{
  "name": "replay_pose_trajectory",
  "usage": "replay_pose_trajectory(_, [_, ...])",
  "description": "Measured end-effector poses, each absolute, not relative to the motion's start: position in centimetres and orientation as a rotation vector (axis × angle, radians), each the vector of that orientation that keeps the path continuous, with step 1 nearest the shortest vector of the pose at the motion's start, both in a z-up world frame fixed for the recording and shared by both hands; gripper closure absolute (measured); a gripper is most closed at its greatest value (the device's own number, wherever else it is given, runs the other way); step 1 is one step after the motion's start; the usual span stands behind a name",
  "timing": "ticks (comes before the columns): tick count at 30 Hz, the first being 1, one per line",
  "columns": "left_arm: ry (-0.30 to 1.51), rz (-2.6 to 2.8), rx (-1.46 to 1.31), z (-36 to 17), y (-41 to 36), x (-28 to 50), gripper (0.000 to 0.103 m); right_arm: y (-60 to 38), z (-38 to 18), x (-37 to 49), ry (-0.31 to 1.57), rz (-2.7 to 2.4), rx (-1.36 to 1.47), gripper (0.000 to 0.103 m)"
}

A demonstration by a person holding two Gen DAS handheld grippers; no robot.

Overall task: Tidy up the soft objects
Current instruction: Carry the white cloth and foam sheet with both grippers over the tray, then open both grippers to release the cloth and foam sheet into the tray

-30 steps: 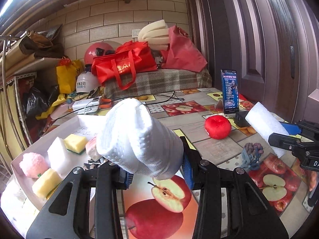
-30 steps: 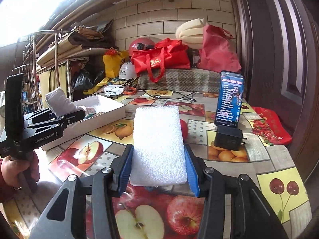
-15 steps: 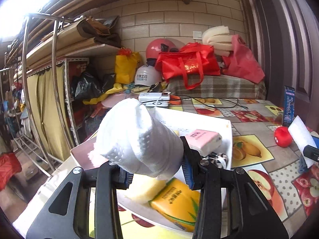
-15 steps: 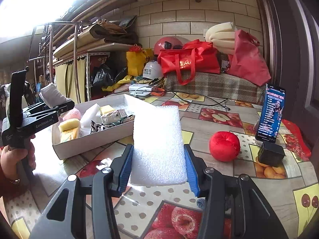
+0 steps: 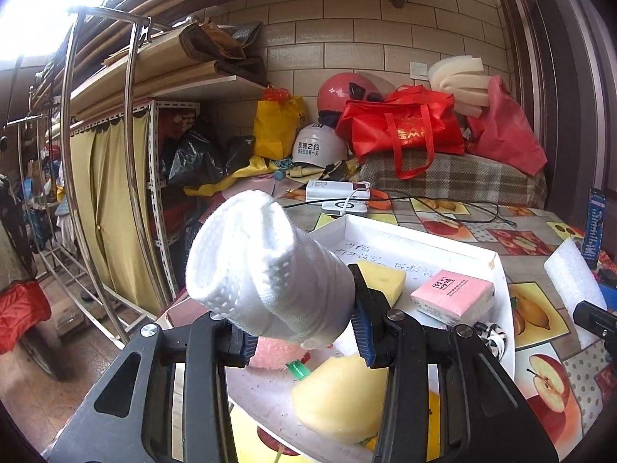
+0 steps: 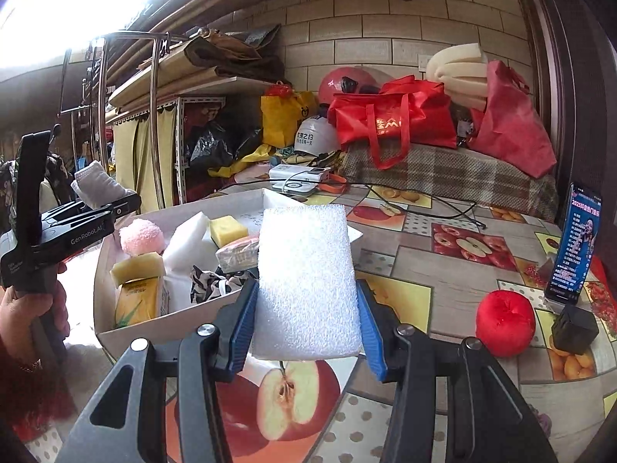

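Fingers (image 5: 360, 332) of the left gripper (image 5: 300, 332) are clamped on a rolled white cloth (image 5: 266, 270), which juts toward the upper left of the left wrist view over the near corner of a white cardboard box (image 5: 497, 270). Inside the box, low in that frame, lie a pink tissue pack (image 5: 453, 297), yellow sponges (image 5: 339, 397), and a pink fluffy ball (image 5: 270, 355).

In the right wrist view the blue fingers (image 6: 372, 328) of the right gripper (image 6: 306, 328) squeeze a white foam pad (image 6: 308, 281) at frame centre, held just beside the box's right wall, above the fruit-patterned counter (image 6: 443, 270). Lower right on the counter sit a red plush apple (image 6: 505, 324) and, near it, a propped phone (image 6: 576, 243). At the left edge a person's hand (image 6: 31, 308) grips the other gripper's handle.
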State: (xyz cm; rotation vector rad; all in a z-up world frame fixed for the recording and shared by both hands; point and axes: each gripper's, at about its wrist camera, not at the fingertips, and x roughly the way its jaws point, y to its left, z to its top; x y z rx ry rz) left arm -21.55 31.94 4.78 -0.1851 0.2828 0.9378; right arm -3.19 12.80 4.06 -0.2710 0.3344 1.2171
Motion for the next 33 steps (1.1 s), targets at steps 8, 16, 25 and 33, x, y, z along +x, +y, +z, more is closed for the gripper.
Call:
replay_pose_trajectory(8, [0.282,0.979,-0.245,4.7,34.3,-21.2,0.063,18.5,4.1,-5.7,0.33,1.278,-0.293,0.054])
replay_pose_trajectory(16, [0.309,0.992,-0.284,4.5,35.4,-21.1,0.063,23.1,4.0,-6.9,0.341,1.272,-0.346,0.054])
replay_pose_trajectory(25, [0.363,0.998,-0.274,4.3,36.0,-20.0,0.06,24.0,4.0,-7.0,0.336,1.251,-0.369,0.053])
replay_pose_trajectory(33, [0.338,1.03,-0.24,4.6,35.4,-20.2,0.0,23.8,4.1,-6.9,0.326,1.238,-0.358,0.0])
